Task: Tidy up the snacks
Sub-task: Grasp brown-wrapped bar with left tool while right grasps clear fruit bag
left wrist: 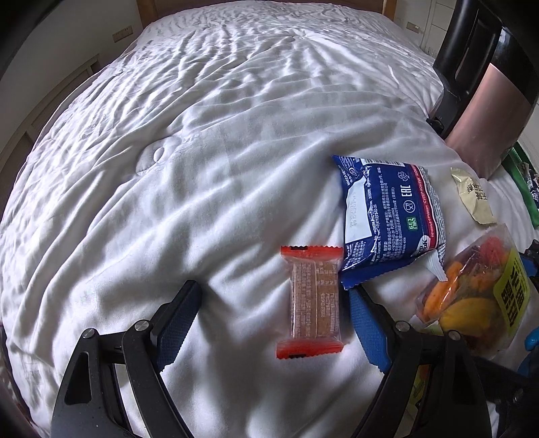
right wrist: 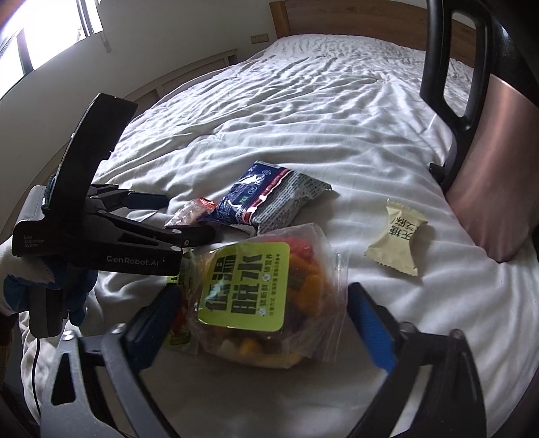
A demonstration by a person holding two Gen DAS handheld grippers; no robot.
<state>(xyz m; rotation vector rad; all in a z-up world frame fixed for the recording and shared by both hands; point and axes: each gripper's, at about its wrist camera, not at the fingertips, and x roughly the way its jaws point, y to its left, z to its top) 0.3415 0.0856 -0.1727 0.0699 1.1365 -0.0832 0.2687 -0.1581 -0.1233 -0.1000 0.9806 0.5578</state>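
Snacks lie on a white bed [left wrist: 202, 151]. My left gripper [left wrist: 273, 313] is open, its fingers either side of an orange-ended snack bar [left wrist: 311, 300] lying flat. A blue biscuit packet [left wrist: 390, 219] lies just beyond it. A clear bag of dried fruit with a yellow-green label [left wrist: 471, 293] lies to the right. My right gripper [right wrist: 262, 320] is open around that bag [right wrist: 266, 296], hovering over it. A small cream candy wrapper [right wrist: 397, 237] lies further right. The left gripper [right wrist: 188, 219] shows from the side in the right wrist view, near the bar [right wrist: 192, 210] and blue packet [right wrist: 266, 197].
A pink bin with a black handle [right wrist: 498, 175] stands on the bed's right side. A green packet [left wrist: 524, 185] lies at the far right edge. A wooden headboard [right wrist: 337, 20] is at the far end, a window [right wrist: 50, 27] on the left.
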